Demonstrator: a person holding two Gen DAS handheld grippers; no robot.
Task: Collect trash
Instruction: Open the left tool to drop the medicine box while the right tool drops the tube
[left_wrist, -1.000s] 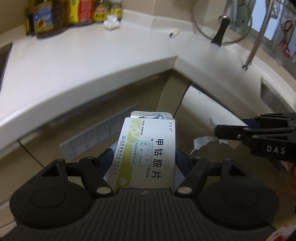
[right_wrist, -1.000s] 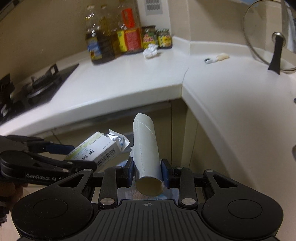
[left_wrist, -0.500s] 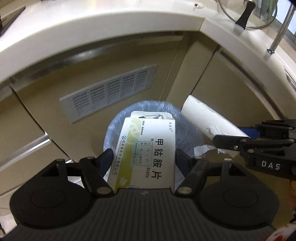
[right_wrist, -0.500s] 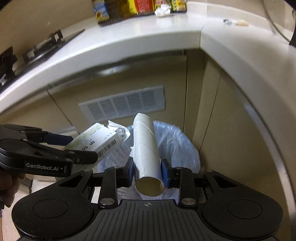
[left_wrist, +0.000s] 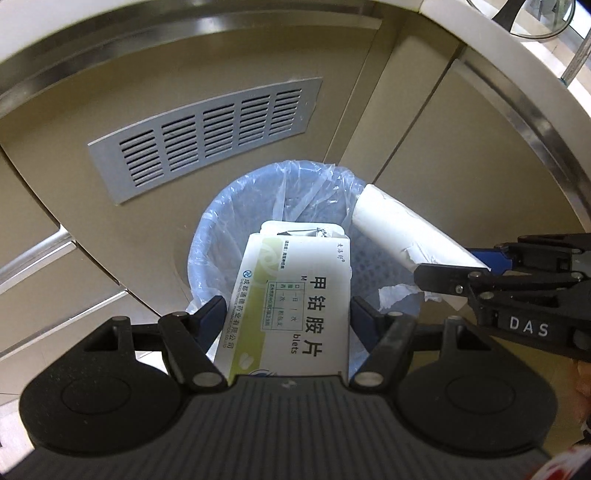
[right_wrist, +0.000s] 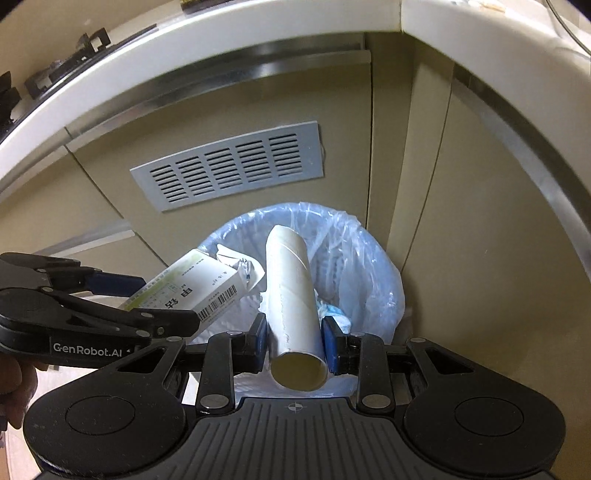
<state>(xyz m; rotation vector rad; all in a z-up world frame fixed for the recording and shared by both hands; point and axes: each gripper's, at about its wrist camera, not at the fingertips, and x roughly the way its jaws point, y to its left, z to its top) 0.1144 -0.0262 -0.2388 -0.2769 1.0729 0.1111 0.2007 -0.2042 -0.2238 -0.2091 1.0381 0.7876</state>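
My left gripper (left_wrist: 288, 314) is shut on a white and green medicine box (left_wrist: 295, 302) with an open top flap, held over the trash bin (left_wrist: 221, 221). My right gripper (right_wrist: 293, 332) is shut on a white cardboard tube (right_wrist: 291, 295), also held over the bin (right_wrist: 369, 266). The bin is round, lined with a pale blue plastic bag, and stands on the floor in the cabinet corner. In the left wrist view the tube (left_wrist: 399, 232) and the right gripper (left_wrist: 480, 273) come in from the right. In the right wrist view the box (right_wrist: 188, 288) and the left gripper (right_wrist: 155, 306) come in from the left.
Beige cabinet doors surround the bin, with a grey vent grille (left_wrist: 199, 136) behind it. The white countertop edge (right_wrist: 221, 48) overhangs above. Some crumpled white and blue trash (right_wrist: 332, 310) lies inside the bin. A gas hob (right_wrist: 55, 62) sits on the counter at upper left.
Both grippers have tilted and moved down from counter level to over the bin, each still holding its item. The bin now fills the centre of both views.
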